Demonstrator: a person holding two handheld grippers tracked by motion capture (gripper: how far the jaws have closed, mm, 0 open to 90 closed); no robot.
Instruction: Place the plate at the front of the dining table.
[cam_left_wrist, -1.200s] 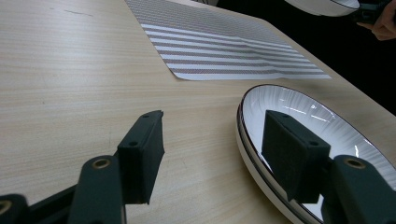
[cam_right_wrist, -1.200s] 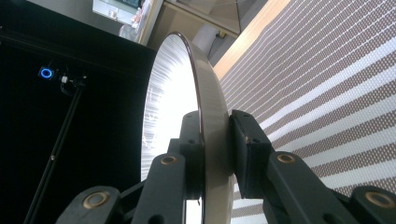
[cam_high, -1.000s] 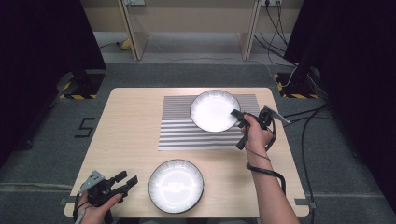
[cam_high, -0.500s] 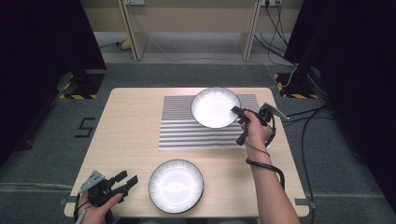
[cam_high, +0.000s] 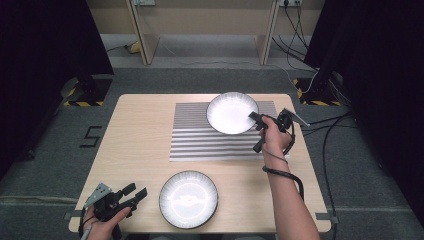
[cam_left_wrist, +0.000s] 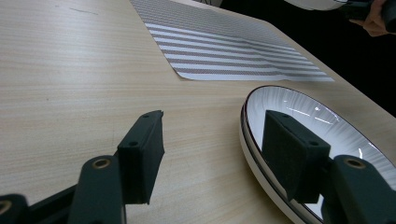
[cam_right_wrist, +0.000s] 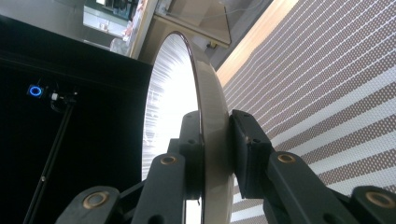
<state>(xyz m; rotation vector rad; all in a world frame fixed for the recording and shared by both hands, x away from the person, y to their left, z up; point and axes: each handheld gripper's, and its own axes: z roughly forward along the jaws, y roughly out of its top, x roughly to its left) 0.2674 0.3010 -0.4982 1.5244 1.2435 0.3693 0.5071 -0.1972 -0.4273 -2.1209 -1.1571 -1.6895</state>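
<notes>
A white plate (cam_high: 231, 112) is over the far right part of the striped placemat (cam_high: 200, 140). My right gripper (cam_high: 253, 119) is shut on its right rim. In the right gripper view the jaws (cam_right_wrist: 217, 140) clamp the rim of this plate (cam_right_wrist: 173, 93), whose underside stands clear of the placemat (cam_right_wrist: 327, 93). A second white plate with a dark rim (cam_high: 188, 198) lies on the bare wood near the front edge. My left gripper (cam_high: 137, 191) rests open just left of it. In the left gripper view the open gripper (cam_left_wrist: 215, 144) holds nothing, and that plate (cam_left_wrist: 327, 126) lies by the right jaw.
The wooden table (cam_high: 140, 130) has free surface on its left half. A cable (cam_high: 285, 175) loops from the right gripper along the forearm. Beyond the far edge stand wooden furniture legs (cam_high: 140, 35) and floor cables (cam_high: 300, 30).
The held plate and my right gripper have shifted slightly toward the far side of the table. The left gripper and the front plate have stayed put.
</notes>
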